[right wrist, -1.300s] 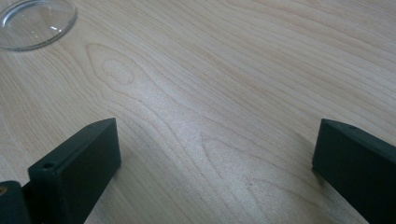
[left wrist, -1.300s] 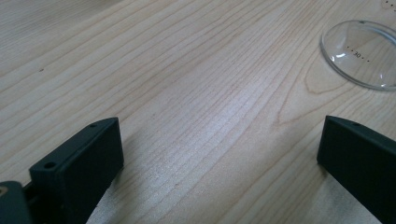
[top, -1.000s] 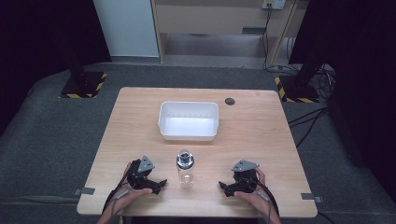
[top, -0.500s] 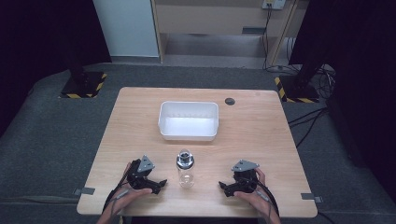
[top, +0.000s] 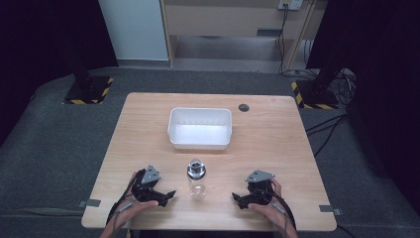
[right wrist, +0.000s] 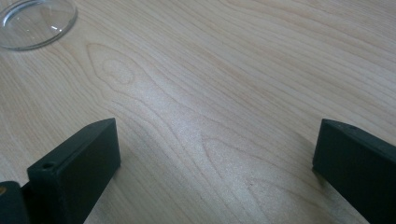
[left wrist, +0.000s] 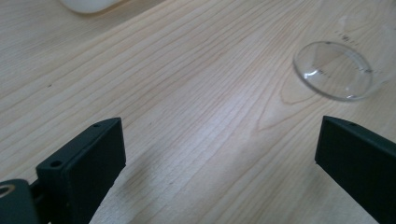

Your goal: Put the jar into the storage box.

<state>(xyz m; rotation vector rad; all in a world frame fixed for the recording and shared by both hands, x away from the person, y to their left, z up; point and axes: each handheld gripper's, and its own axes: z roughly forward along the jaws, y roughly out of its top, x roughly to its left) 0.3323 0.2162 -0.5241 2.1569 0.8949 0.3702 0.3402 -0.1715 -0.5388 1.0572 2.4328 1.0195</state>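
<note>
Between both grippers' spread fingers [top: 169,194] stands the glass bottle [top: 196,179], untouched.

A wooden table [top: 277,144] carries a white tub [top: 200,128] and a glass bottle [top: 196,178].

The table [top: 277,148] is pale, smooth-grained wood. The bottle [top: 196,179] looks like clear, glossy glass, the tub [top: 199,128] white plastic, the floor [top: 59,144] grey carpet.

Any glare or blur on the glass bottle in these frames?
High view: bottle sharp but small, its clear body pale against the table. Left gripper view: bottle base carries bright reflections, near tongs soft. Right gripper view: base cut off at the frame edge, mild sheen on the wood.
</note>
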